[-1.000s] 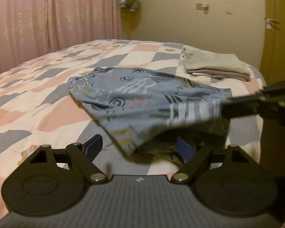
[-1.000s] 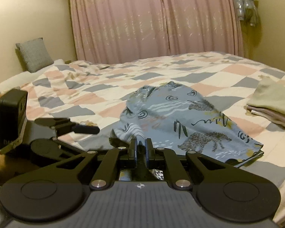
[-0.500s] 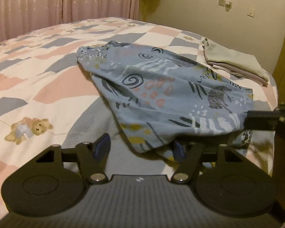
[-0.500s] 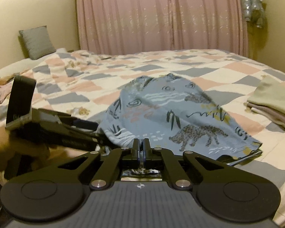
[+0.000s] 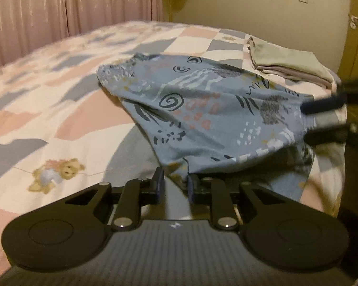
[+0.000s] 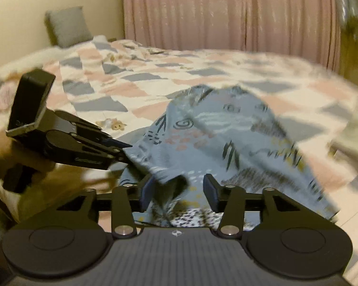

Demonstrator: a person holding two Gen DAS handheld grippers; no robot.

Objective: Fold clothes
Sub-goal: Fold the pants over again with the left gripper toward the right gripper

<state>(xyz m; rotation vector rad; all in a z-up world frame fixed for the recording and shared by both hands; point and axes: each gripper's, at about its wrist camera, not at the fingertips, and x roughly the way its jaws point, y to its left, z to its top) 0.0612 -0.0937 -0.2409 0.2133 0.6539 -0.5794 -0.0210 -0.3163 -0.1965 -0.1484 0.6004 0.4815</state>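
Observation:
A blue patterned garment lies bunched on the patchwork bed. My left gripper is at its near left edge. Its jaws are closing, a fold of the hem hangs between them, and a gap still shows beside the cloth. My right gripper is at the other near edge. Those jaws are opening and stand apart, with loose cloth sagging between them, free of the pads.
A folded stack of beige and pink clothes sits near the bed's far corner. A grey pillow leans on the wall, pink curtains hang behind, and a door stands right. A person's hand holds the left gripper.
The left jaws have narrowed from wide apart to close around the hem. The right jaws, earlier shut on the cloth, have parted and let it sag. Both views are blurred by motion.

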